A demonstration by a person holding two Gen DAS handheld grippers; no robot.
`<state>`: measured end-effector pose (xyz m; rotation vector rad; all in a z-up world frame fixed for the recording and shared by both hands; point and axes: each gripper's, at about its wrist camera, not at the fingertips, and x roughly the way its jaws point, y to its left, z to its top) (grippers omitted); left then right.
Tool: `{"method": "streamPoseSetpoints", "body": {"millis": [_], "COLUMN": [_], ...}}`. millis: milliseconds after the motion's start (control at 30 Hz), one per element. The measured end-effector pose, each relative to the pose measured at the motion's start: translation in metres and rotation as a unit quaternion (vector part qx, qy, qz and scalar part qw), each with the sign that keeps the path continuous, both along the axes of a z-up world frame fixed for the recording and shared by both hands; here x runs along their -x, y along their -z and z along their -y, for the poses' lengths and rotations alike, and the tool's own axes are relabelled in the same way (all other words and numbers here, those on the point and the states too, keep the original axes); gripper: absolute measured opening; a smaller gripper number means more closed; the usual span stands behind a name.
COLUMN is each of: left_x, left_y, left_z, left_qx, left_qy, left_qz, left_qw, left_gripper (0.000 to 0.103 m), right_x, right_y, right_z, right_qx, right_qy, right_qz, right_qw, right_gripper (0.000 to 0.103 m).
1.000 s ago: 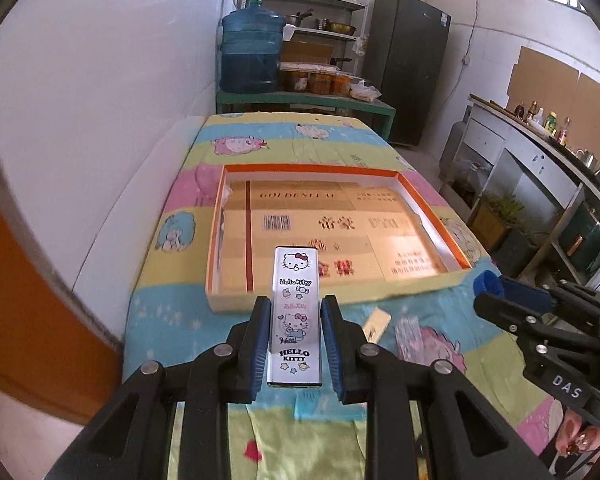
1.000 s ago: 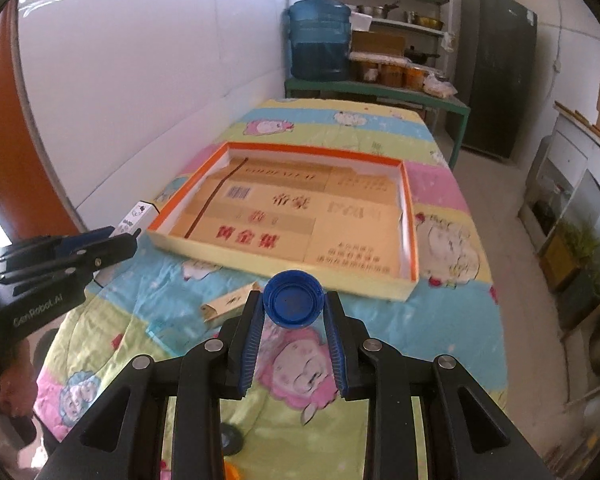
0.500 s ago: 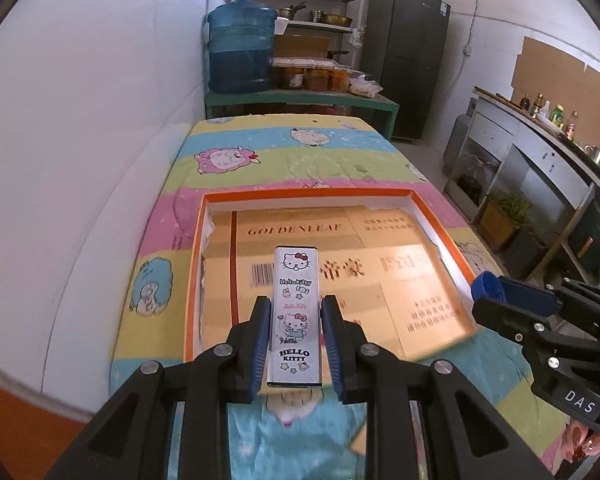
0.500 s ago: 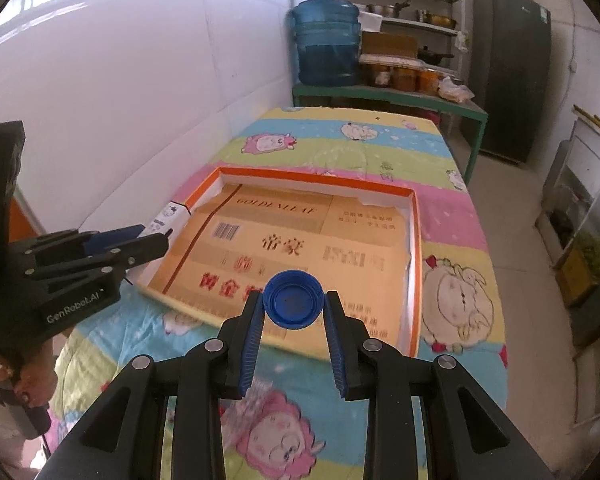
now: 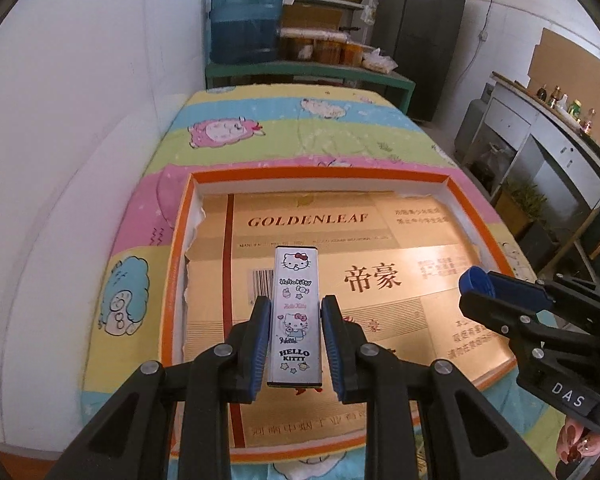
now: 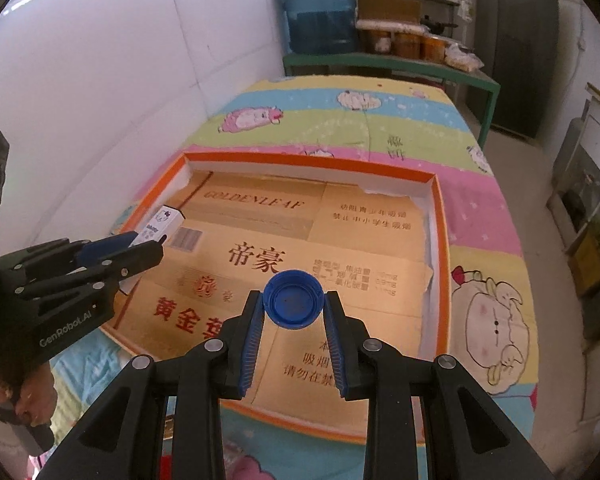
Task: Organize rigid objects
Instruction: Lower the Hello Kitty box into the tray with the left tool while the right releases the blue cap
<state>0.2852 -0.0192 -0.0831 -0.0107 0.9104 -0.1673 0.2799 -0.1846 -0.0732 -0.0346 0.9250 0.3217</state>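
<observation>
My left gripper [image 5: 295,312] is shut on a slim white Hello Kitty box [image 5: 296,292], held lengthwise over the left half of the shallow orange-rimmed tray [image 5: 176,264]. The tray is lined with flattened golden cardboard [image 5: 412,280]. My right gripper [image 6: 293,308] is shut on a blue bottle cap [image 6: 293,304], its hollow side facing the camera, above the tray's near middle. In the left wrist view the right gripper [image 5: 476,284] with the cap [image 5: 471,282] hangs over the tray's right side. The right wrist view shows the left gripper [image 6: 156,238] with the box [image 6: 162,220] at the tray's left rim [image 6: 440,240].
The tray lies on a table under a pastel cartoon cloth [image 5: 300,132], with a white wall [image 5: 80,100] along its left. A green bench [image 5: 308,70] with a blue water jug [image 5: 244,20] and jars stands behind. A hand [image 6: 16,396] grips the left tool.
Both grippers have moved forward and slightly down, from before the tray's near rim to over its inside. Each keeps the same hold on its object.
</observation>
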Motion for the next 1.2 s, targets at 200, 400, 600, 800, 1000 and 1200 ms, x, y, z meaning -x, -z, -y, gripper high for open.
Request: {"method": "streamPoseSetpoints", "body": {"millis": [200, 400, 600, 800, 1000, 1200], "left_x": [-0.008, -0.012, -0.013, -0.01, -0.005, -0.002], "left_y": [0.012, 0.022, 0.032, 0.034, 0.034, 0.035], "left_z": [0.002, 0.002, 0.002, 0.005, 0.005, 0.009], "left_qx": [-0.002, -0.002, -0.003, -0.017, -0.021, -0.018], "left_qy": [0.001, 0.005, 0.006, 0.009, 0.027, 0.041], "left_qz": [-0.013, -0.023, -0.031, -0.021, -0.008, -0.01], "left_qw": [0.9999, 0.9997, 0.9995, 0.9996, 0.9994, 0.999], "left_gripper": [0.026, 0.026, 0.027, 0.027, 0.028, 0.068], "right_x": [-0.011, -0.014, -0.018, -0.018, -0.017, -0.012], "right_y": [0.013, 0.021, 0.03, 0.036, 0.037, 0.038], "right_z": [-0.001, -0.002, 0.0, 0.0, -0.001, -0.003], "right_qx": [0.007, 0.012, 0.013, 0.015, 0.018, 0.032], "right_qy": [0.0, -0.001, 0.003, 0.003, 0.005, 0.012], "right_qz": [-0.011, -0.02, -0.031, -0.036, -0.032, -0.022], "right_qw": [1.0, 1.0, 0.999, 0.999, 0.999, 0.999], "right_gripper": [0.031, 0.031, 0.031, 0.031, 0.031, 0.04]}}
